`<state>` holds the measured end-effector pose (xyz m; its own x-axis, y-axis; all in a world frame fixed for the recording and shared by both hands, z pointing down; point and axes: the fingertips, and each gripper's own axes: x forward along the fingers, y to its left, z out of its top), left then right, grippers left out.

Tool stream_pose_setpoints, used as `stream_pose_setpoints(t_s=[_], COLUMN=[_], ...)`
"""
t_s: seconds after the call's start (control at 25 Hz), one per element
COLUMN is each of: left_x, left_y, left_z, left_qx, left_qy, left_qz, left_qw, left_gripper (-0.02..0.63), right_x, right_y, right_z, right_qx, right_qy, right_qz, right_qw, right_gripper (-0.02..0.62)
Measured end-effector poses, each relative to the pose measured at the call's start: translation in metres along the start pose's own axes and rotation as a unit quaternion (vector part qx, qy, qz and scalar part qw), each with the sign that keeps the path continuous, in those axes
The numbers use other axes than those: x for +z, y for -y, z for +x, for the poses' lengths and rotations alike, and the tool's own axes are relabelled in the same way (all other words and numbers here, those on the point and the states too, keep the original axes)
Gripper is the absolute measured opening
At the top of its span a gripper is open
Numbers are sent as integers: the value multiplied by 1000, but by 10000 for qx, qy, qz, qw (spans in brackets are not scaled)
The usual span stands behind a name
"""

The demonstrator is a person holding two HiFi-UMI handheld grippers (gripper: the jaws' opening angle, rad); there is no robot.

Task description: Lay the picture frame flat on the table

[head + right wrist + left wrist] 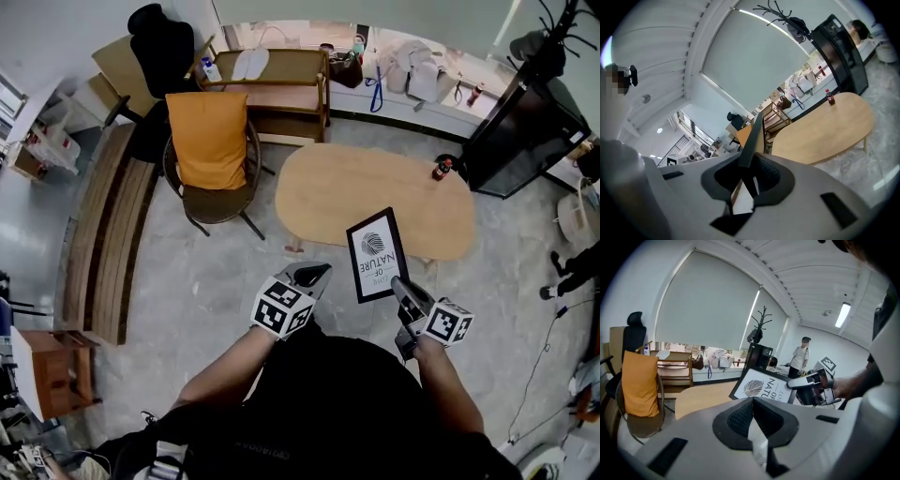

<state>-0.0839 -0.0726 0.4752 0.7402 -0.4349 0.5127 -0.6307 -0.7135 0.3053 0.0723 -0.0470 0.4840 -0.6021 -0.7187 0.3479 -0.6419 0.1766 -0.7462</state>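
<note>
**Frame's in the air, not down on the table yet**

Right gripper (401, 289) is clamped on the lower edge of the picture frame (377, 254), holding it up tilted by the near edge of the wooden table (337, 192). Left gripper (314, 275) is closed on nothing, just beside the frame.

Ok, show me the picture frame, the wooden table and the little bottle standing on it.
picture frame (377, 254), head view, on its white printed face.
wooden table (347, 192), head view, on the bare top.
bottle (442, 170), head view, on its body.
</note>
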Motion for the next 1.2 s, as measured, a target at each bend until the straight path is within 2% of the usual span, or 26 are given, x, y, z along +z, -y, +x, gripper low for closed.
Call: stream_pose_setpoints(t_s=[0.16, 0.28, 0.4, 0.56, 0.84, 1.2], left_x=[23, 32, 32, 31, 39, 82], left_y=[-41, -76, -103, -119, -145, -203], left_z=[11, 15, 22, 37, 72, 136], left_qx=[-292, -363, -301, -309, 15, 768], left_qy=[-145, -202, -267, -346, -514, -537], left_qz=[319, 391, 184, -11, -263, -746], left_qw=[9990, 9984, 9990, 9989, 9983, 9928], left_gripper=[5, 5, 5, 5, 5, 5], right_x=[27, 30, 28, 33, 71, 100], right_y=[-1, 5, 9, 28, 105, 251], right_z=[40, 65, 85, 102, 142, 238], right_qx=[-275, -427, -394, -434, -547, -944], right_qy=[249, 311, 233, 117, 85, -183], right_qz=[57, 213, 512, 783, 1431, 2602], right_qw=[9993, 9984, 9976, 9959, 9882, 9608], right_gripper=[51, 51, 51, 51, 51, 51])
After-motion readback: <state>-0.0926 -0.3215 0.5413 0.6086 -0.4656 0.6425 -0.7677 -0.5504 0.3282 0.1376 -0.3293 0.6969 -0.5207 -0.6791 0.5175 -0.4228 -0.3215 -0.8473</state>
